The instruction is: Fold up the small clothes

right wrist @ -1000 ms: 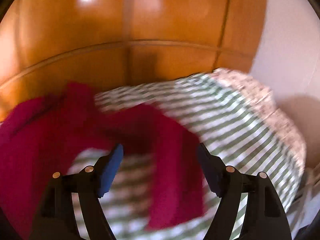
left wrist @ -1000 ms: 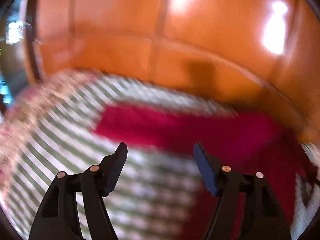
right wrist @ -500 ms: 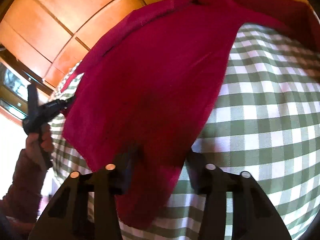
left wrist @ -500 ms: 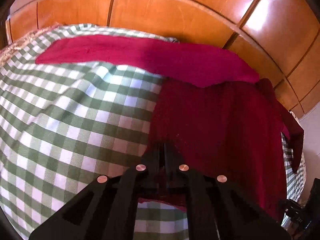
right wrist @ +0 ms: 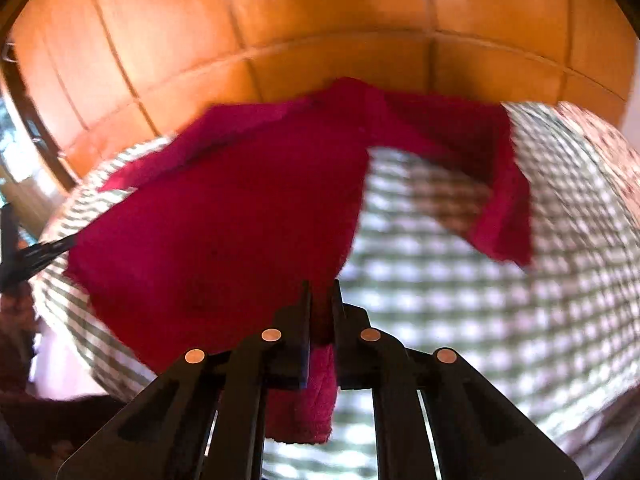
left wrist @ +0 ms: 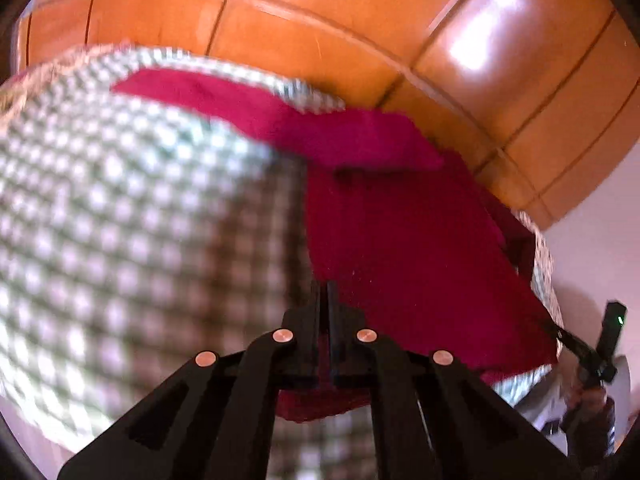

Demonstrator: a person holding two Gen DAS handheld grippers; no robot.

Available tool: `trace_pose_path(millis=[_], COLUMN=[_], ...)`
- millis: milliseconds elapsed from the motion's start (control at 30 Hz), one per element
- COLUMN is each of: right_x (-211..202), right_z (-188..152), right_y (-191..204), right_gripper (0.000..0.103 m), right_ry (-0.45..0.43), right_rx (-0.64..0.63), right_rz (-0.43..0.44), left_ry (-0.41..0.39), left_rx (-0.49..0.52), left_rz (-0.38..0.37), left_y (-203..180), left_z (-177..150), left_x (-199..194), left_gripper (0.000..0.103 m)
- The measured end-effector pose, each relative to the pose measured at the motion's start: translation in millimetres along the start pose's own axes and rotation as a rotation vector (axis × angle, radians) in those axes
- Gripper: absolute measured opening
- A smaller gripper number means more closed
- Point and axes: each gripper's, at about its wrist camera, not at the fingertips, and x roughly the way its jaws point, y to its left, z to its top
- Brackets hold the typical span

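Both tools clamped on the red top's (left wrist: 400,240) hem: left tool (left wrist: 324,292) at 7 o'clock corner, right tool (right wrist: 320,292) at 5. Top lies on checked bed (left wrist: 120,220). Next: lift hem evenly toward 12 for the fold.

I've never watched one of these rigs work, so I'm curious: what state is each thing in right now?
Left gripper: shut on the near hem of the red garment.
Right gripper: jaws just closed, shut on the hem's other corner.
Red garment: spread on the bed, body flat, one sleeve bent and trailing.
Checked green-and-white bedcover: laid out under the garment.
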Motion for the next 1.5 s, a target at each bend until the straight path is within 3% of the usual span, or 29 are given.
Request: trace_pose_path(millis=[133, 233, 300, 333, 367, 400, 467, 633, 900, 1167, 1233, 1300, 1367, 1400, 1500], right_x=[14.4, 30.1, 32.2, 31.0, 29.6, 28.7, 21.5, 25.5, 78.5, 120.6, 130.8, 137.8, 139.0, 139.1, 141.5], right_z=[-31.0, -47.2, -50.7, -48.4, -47.0, -44.2, -36.3, -15.2, 2.7, 15.6, 16.7, 15.0, 12.4, 11.4, 9.5], right_y=[-24.6, -32.0, -30.6, -30.6, -28.1, -25.8, -21.7, 12.4, 97.7, 152.7, 155.2, 154.6, 153.6, 153.2, 157.4], right_gripper=[0.007, 0.007, 0.007, 0.008, 0.021, 0.044, 0.063, 0.063, 0.063, 0.063, 0.063, 0.064, 0.066, 0.069, 0.074], right_ry=[0.083, 0.129, 0.122, 0.115, 0.102, 0.086, 0.021, -0.057, -0.023, -0.009, 0.008, 0.02, 0.015, 0.011, 0.004], right_rx=[0.026, 0.036, 0.028, 0.025, 0.022, 0.017, 0.01, -0.034, -0.128, -0.205, -0.205, -0.197, -0.195, -0.197, -0.2], right_rz=[-0.083, -0.126, -0.131, -0.129, -0.14, -0.164, -0.21, -0.17, 0.038, 0.098, 0.094, 0.092, 0.094, 0.097, 0.099], left_ry=[0.079, 0.086, 0.063, 0.029, -0.009, -0.043, -0.09, -0.198, -0.194, -0.15, -0.123, -0.096, -0.113, -0.126, -0.191], left_rx=[-0.012, -0.009, -0.043, -0.068, -0.084, -0.099, -0.144, -0.256, -0.419, -0.373, -0.353, -0.331, -0.295, -0.285, -0.296], left_rz=[0.001, 0.088, 0.128, 0.155, 0.182, 0.213, 0.272, 0.361, 0.402, 0.512, 0.539, 0.545, 0.552, 0.546, 0.575], left_y=[-8.0, -1.7, 11.0, 20.8, 27.9, 35.3, 54.1, 104.3, 163.4, 189.8, 192.6, 194.1, 189.7, 187.5, 186.3], left_z=[-43.6, -52.6, -47.0, -39.5, -32.3, -23.9, -2.7, 54.3, 134.8, 207.7, 220.8, 229.4, 233.4, 234.1, 233.0], left_x=[5.9, 11.3, 4.1, -1.9, -8.4, -13.9, -22.3, -33.0, 9.9, 64.9, 82.7, 100.0, 104.6, 102.5, 81.5], left_gripper=[0.003, 0.006, 0.024, 0.044, 0.049, 0.05, 0.051, 0.052, 0.057, 0.069, 0.069, 0.058, 0.015, 0.006, 0.006])
